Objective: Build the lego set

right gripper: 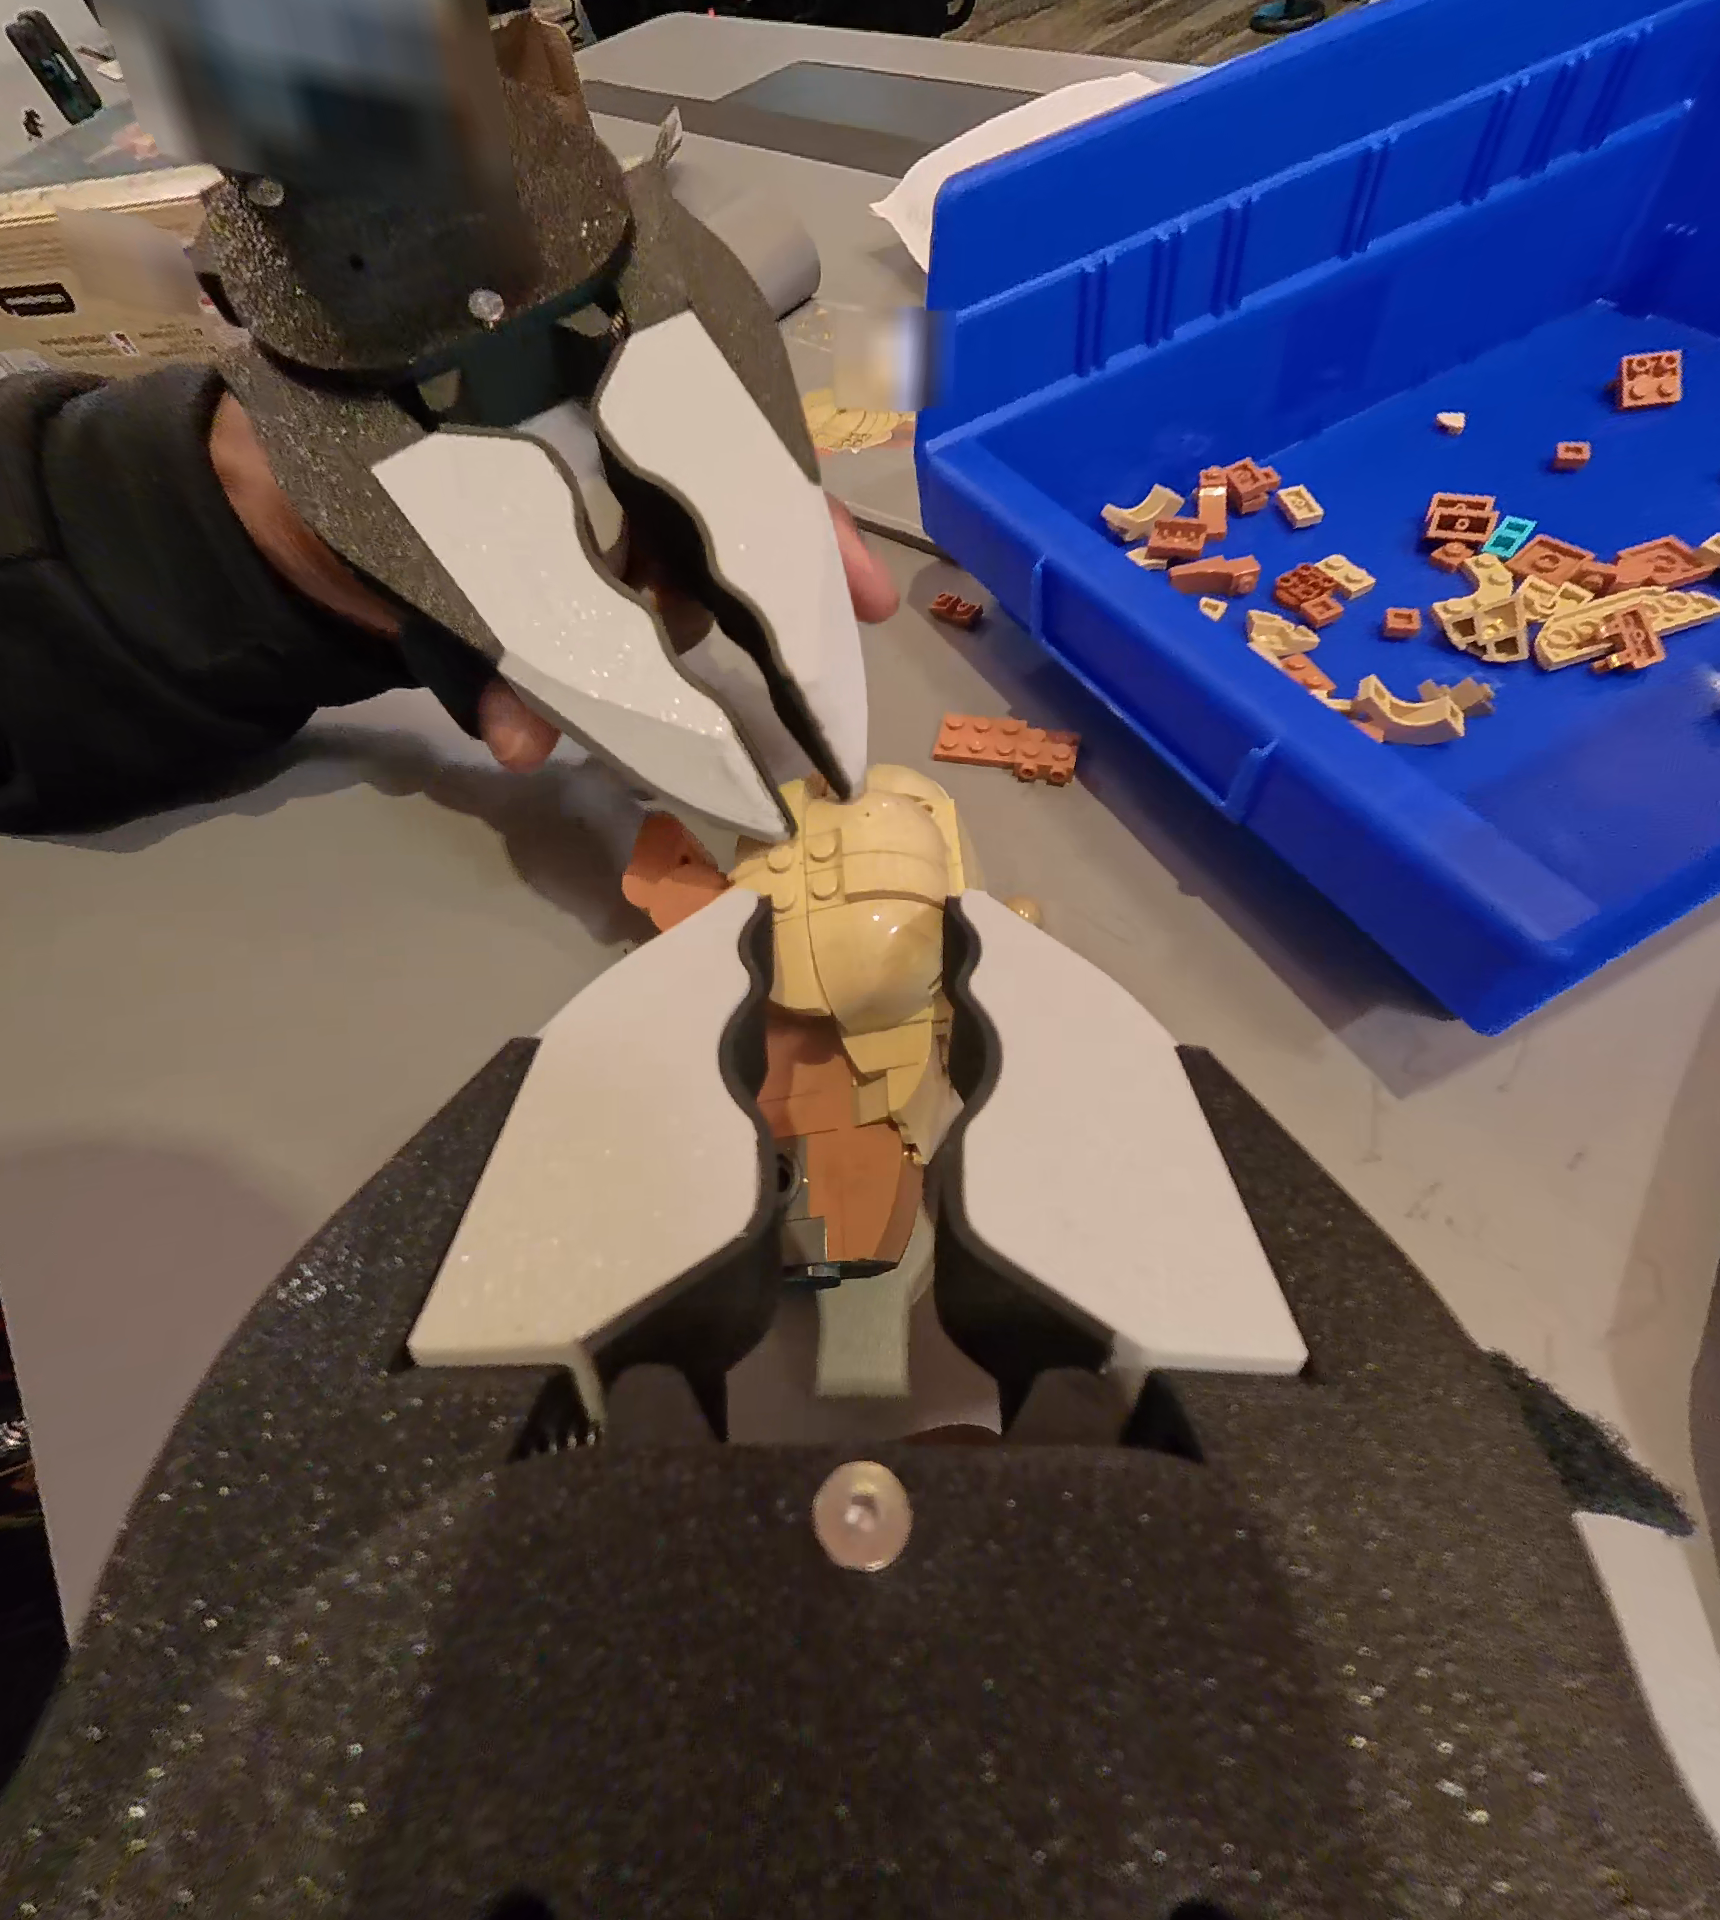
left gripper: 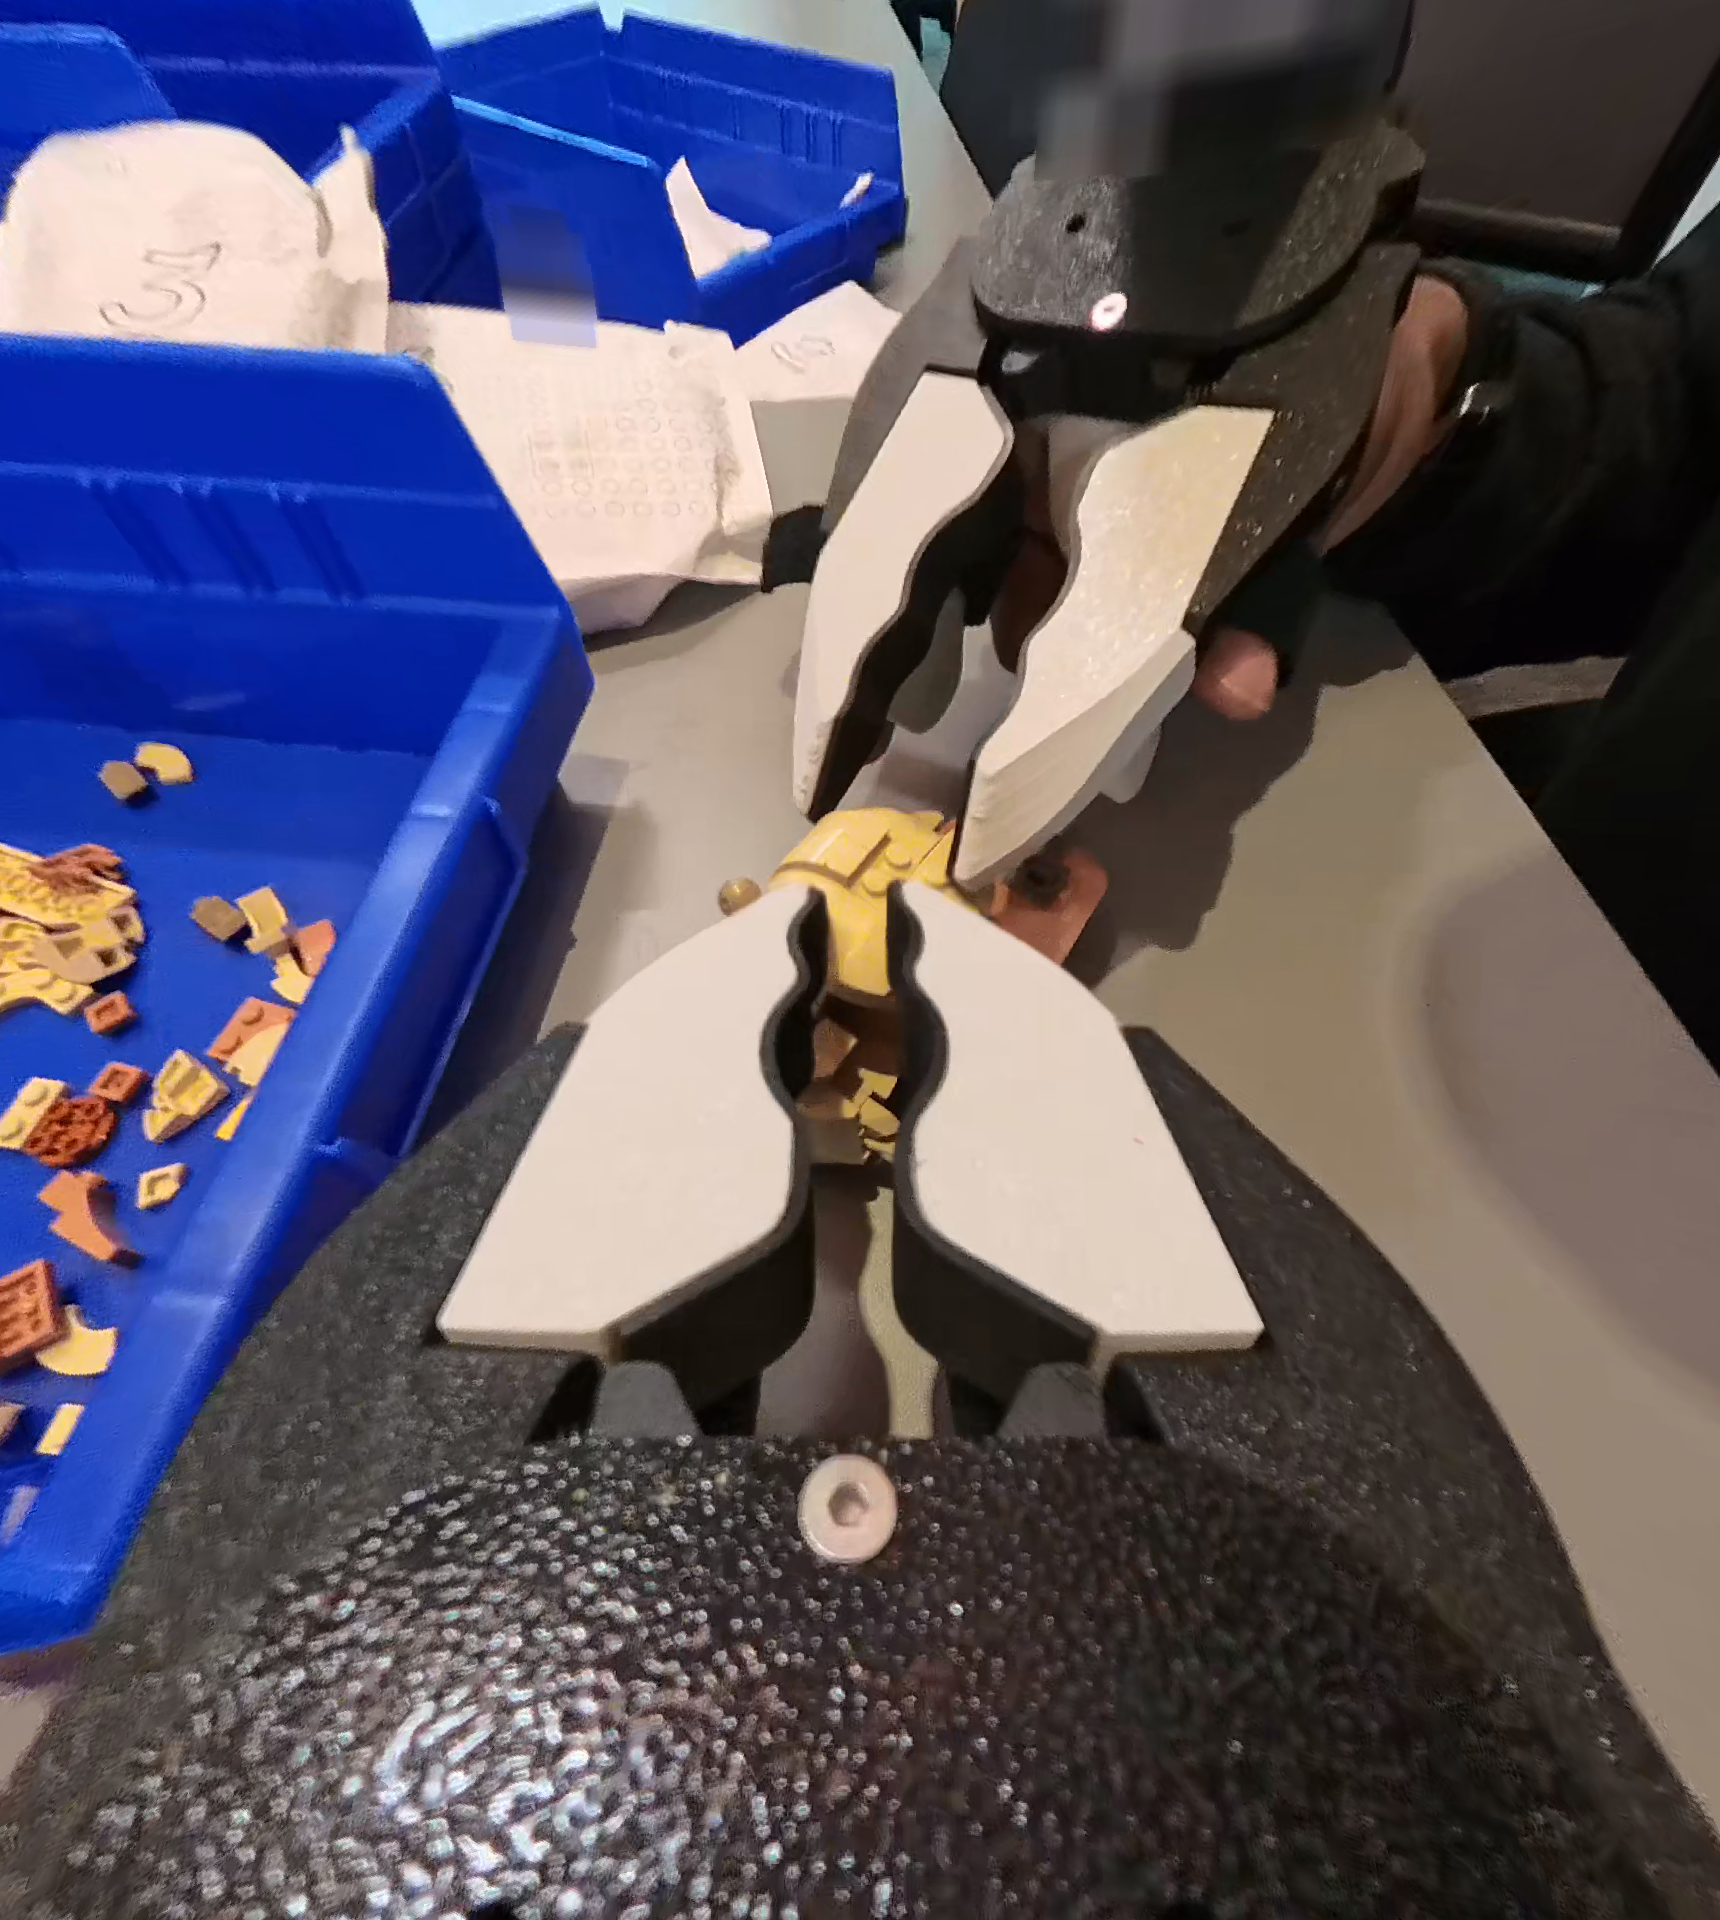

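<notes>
R gripper (right gripper: pixel 858 906) was closed to a moderate width on the lego model (right gripper: pixel 866 935), fingers clamped on both flanks. Its own cam showed the model's brown lower half deep between the fingers, which the L cam couldn't see. L gripper (left gripper: pixel 851 909) was narrow, tips nearly together. From its own cam it seemed to pinch a thin tan part of the model (left gripper: pixel 856 862), w/ more tan bits visible through the finger gap. From the R cam the same L gripper (right gripper: pixel 820 816) came in from above, tips touching the model's studded tan top. R gripper (left gripper: pixel 903 831) seen from the L cam reached the model's far end. Grey table (right gripper: pixel 212 987) carried everything; the model sat just above it, between the two tools. Blue bin (right gripper: pixel 1199 312) stood beside the model, on L gripper's left (left gripper: pixel 482 831). Only the L cam showed more blue bins behind, w/ a white paper bag (left gripper: pixel 181 260) in one and flattened paper (left gripper: pixel 607 447) nearby. Only the R cam showed a cardboard box (right gripper: pixel 35 270) at the far edge. Gloved hand (right gripper: pixel 295 540) held the L tool. Loose tan and brown bricks (right gripper: pixel 1562 603) lay in the bin. A brown plate (right gripper: pixel 1001 743) and a tiny brown piece (right gripper: pixel 955 606) lay on the table between model and bin, R cam only.
</notes>
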A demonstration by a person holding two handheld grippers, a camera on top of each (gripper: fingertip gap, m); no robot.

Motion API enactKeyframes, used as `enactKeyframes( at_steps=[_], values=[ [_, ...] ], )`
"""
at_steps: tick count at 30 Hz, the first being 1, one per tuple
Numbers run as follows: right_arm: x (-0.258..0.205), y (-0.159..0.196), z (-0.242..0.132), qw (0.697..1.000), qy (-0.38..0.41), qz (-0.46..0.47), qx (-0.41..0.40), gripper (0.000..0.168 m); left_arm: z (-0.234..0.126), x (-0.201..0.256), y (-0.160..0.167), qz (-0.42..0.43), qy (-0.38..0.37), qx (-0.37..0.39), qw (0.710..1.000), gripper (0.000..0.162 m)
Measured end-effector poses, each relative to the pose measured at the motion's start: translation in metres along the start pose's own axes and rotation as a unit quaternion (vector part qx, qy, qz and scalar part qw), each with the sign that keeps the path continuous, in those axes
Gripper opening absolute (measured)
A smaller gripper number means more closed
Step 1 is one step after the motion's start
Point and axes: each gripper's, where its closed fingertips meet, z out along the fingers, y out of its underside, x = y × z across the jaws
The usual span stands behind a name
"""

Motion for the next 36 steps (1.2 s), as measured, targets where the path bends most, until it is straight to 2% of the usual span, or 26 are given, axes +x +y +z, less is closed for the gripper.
enactKeyframes(
  at_steps=[9, 20, 36],
  values=[
    [0.0011, -0.0004, 0.0008, 1.000, 0.003, -0.001, -0.004, 0.031, 0.0008, 0.0033, 0.0000, 0.011, 0.003, 0.022, 1.000, 0.000],
    [0.0014, -0.0002, 0.0011, 1.000, 0.008, -0.001, -0.004, 0.032, 0.0015, 0.0013, 0.0007, 0.084, -0.049, 0.038, 0.995, 0.000],
    [0.0022, 0.0005, 0.0016, 1.000, 0.012, 0.000, -0.002, 0.032, 0.0027, 0.0000, 0.0009, 0.100, -0.063, 0.022, 0.993, 0.000]
  ],
)
